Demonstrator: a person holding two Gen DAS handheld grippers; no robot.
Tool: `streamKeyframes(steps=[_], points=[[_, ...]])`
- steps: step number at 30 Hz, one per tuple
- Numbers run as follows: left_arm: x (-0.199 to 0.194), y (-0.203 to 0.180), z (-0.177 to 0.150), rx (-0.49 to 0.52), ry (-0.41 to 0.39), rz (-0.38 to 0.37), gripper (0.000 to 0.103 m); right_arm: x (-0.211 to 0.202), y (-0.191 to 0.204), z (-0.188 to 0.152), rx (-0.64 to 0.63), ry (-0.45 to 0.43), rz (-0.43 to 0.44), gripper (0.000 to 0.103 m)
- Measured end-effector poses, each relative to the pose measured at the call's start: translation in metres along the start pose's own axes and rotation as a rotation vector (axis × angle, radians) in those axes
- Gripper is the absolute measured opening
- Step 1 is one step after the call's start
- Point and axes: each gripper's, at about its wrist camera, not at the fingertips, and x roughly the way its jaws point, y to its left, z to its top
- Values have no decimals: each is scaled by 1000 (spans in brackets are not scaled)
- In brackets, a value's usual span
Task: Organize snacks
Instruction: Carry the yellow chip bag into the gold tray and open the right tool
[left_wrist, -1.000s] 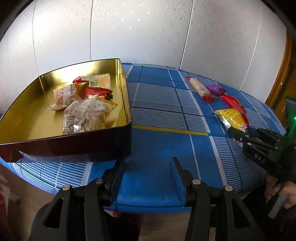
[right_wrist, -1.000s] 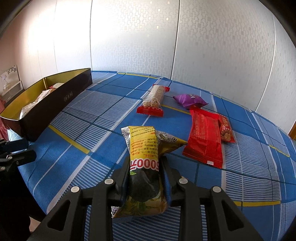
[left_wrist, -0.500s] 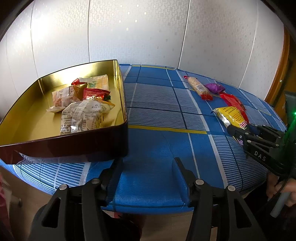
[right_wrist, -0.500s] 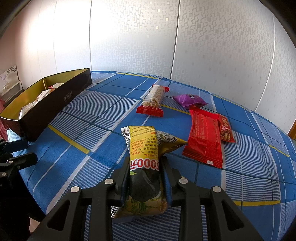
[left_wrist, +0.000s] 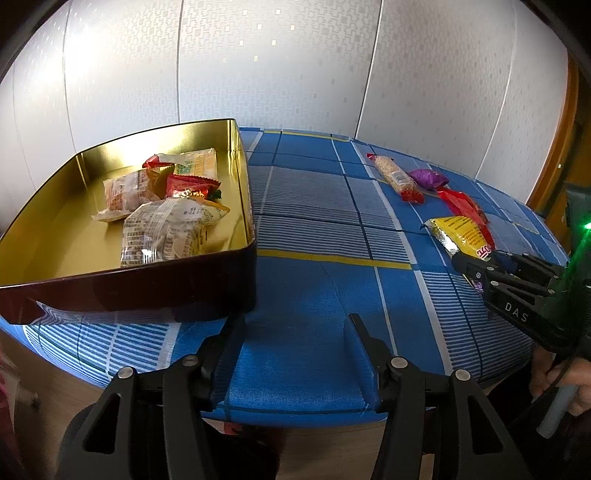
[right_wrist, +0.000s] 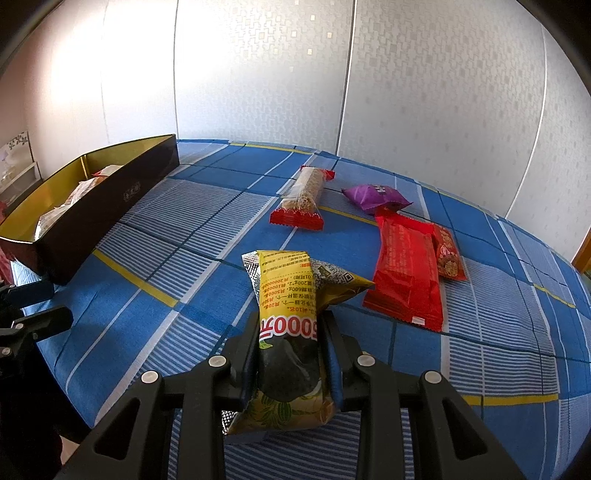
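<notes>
My right gripper (right_wrist: 290, 325) is shut on a yellow snack packet (right_wrist: 286, 295) just above the blue checked tablecloth; the packet also shows in the left wrist view (left_wrist: 460, 234), held by the right gripper (left_wrist: 465, 258). My left gripper (left_wrist: 295, 325) is open and empty at the table's front edge, just right of the gold tin box (left_wrist: 236, 184). The box holds several wrapped snacks (left_wrist: 166, 229). On the cloth lie a clear grain bar with red ends (right_wrist: 301, 201), a purple packet (right_wrist: 373, 195), a large red packet (right_wrist: 406, 266) and a small red one (right_wrist: 448, 254).
The tin box (right_wrist: 107, 206) stands at the table's left end, with dark outer walls. A white panelled wall runs behind the table. The table's front edge (left_wrist: 295, 413) is right under my left gripper. A wooden door frame (left_wrist: 561, 122) is at the far right.
The left gripper has drifted slightly, shifting its view of the box. The right gripper has stayed shut on the yellow packet in the same place.
</notes>
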Motion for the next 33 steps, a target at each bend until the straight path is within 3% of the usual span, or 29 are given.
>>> streamKeyframes(steps=[13, 22, 33], points=[[-5, 8, 0, -69, -6, -52, 56, 12, 0, 22, 20, 151, -5, 29], [-6, 12, 0, -101, -10, -76, 56, 5, 18, 68, 47, 184, 149, 28], [-7, 14, -2, -130, -17, -90, 56, -11, 106, 147, -118, 159, 378, 28]])
